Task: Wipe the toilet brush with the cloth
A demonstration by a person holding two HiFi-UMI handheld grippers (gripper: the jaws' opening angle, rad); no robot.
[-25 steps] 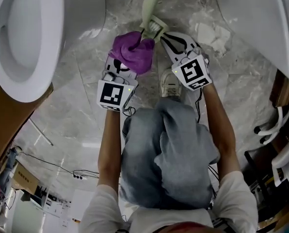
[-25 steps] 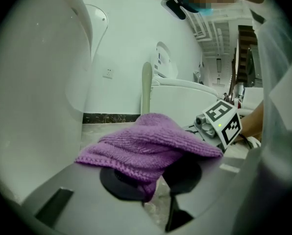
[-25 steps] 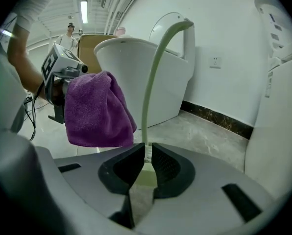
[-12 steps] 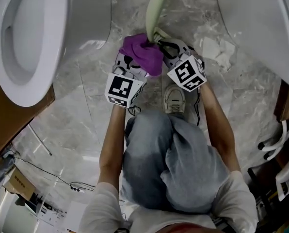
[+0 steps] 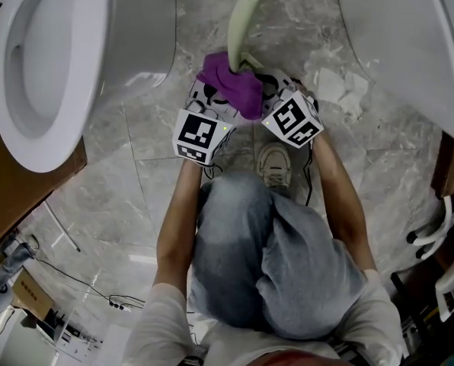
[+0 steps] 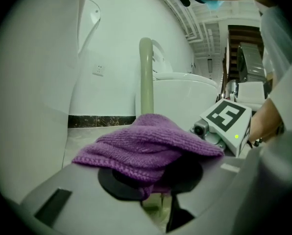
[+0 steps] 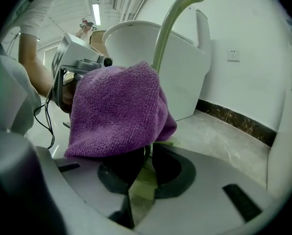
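Toilet brush (image 7: pixel 168 28) was clamped in right hand-held gripper (image 7: pixel 145 173); left hand-held gripper (image 6: pixel 158 192) was closing its jaws on purple cloth (image 6: pixel 146 141).

Left forearm (image 5: pixel 177 212) and right forearm (image 5: pixel 341 204) reaching forward, left gripper (image 5: pixel 212 97) closing its jaws with cloth (image 5: pixel 231 86) between them, right gripper (image 5: pixel 276 90) just beside it, jaws clamped on brush (image 5: pixel 241 21) handle

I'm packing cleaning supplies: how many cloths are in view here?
1: the purple cloth, bunched around the pale green toilet brush, low over the marble floor. Others may lie out of view.
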